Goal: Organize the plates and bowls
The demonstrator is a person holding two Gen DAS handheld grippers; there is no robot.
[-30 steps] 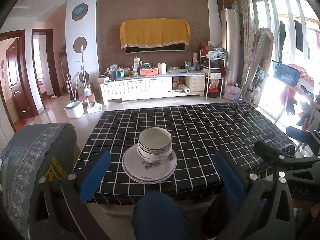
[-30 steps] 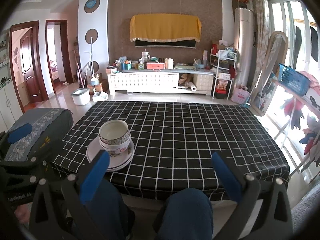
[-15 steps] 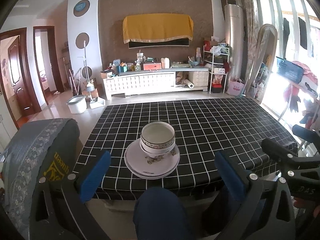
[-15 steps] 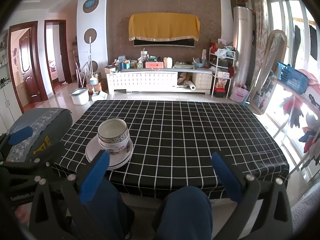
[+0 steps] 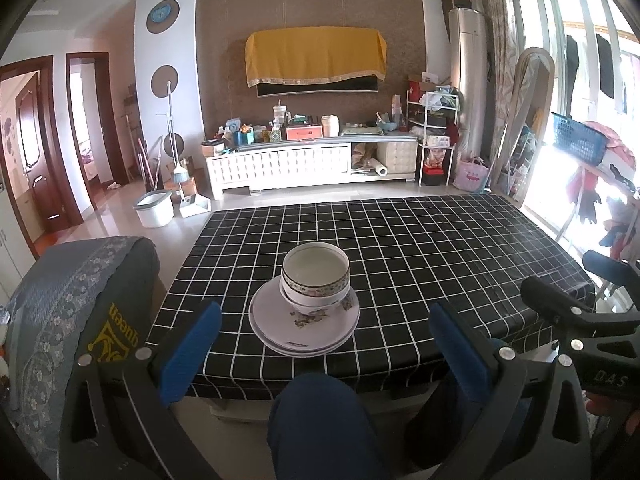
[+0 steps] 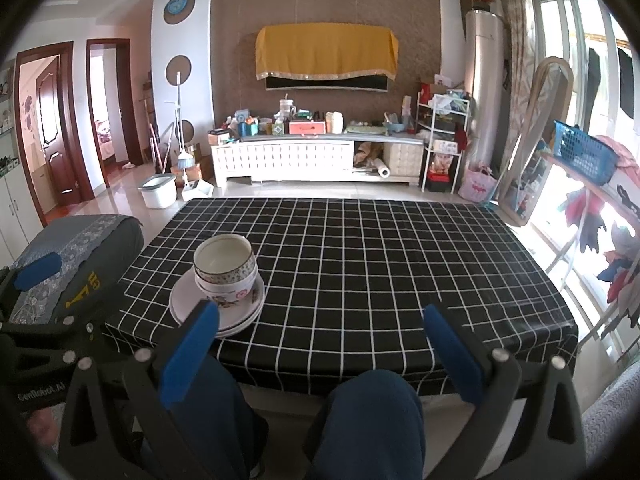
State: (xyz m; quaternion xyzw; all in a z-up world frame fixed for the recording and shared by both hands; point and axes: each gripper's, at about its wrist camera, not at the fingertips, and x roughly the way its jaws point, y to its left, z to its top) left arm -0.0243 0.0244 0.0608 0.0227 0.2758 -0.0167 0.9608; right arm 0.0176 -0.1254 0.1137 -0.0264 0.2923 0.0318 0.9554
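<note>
Slight drift since the earlier frames: from the left wrist, stack now a little lower in view and the far wall higher, gripper tipped marginally upward; nothing on the table relocated. Left wrist view: left gripper (image 5: 320, 354) held short of the table edge, jaws spread wide, blue pads (image 5: 191, 350) empty, nothing gripped. Stack centred between the fingers and beyond them: nested bowls (image 5: 315, 280), apparently two or three, seated on stacked plates (image 5: 304, 324), all resting on the checked tablecloth (image 5: 420, 248) near the front edge. A knee in dark blue trousers (image 5: 320, 420) below the table. Right gripper partly visible at the right margin, off the table. Right wrist view: right gripper (image 6: 320, 350) likewise short of the table, jaws fully apart, empty; stack of bowls (image 6: 225, 270) and plates (image 6: 218, 308) lying to the left, just beyond the left finger, rest of the cloth bare. Left gripper body visible at lower left, beside a covered chair (image 6: 80, 248). Handling assessment: glazed ware, probably ceramic or melamine, rigid, smooth and likely slippery against the pads, breakable if dropped. Bowls judged light singly; full stack heavier and prone to shifting. Recommended hold: pinch across one bowl's rim wall, one pad inside and one outside, top bowl first; plates best taken at the raised edge.
</note>
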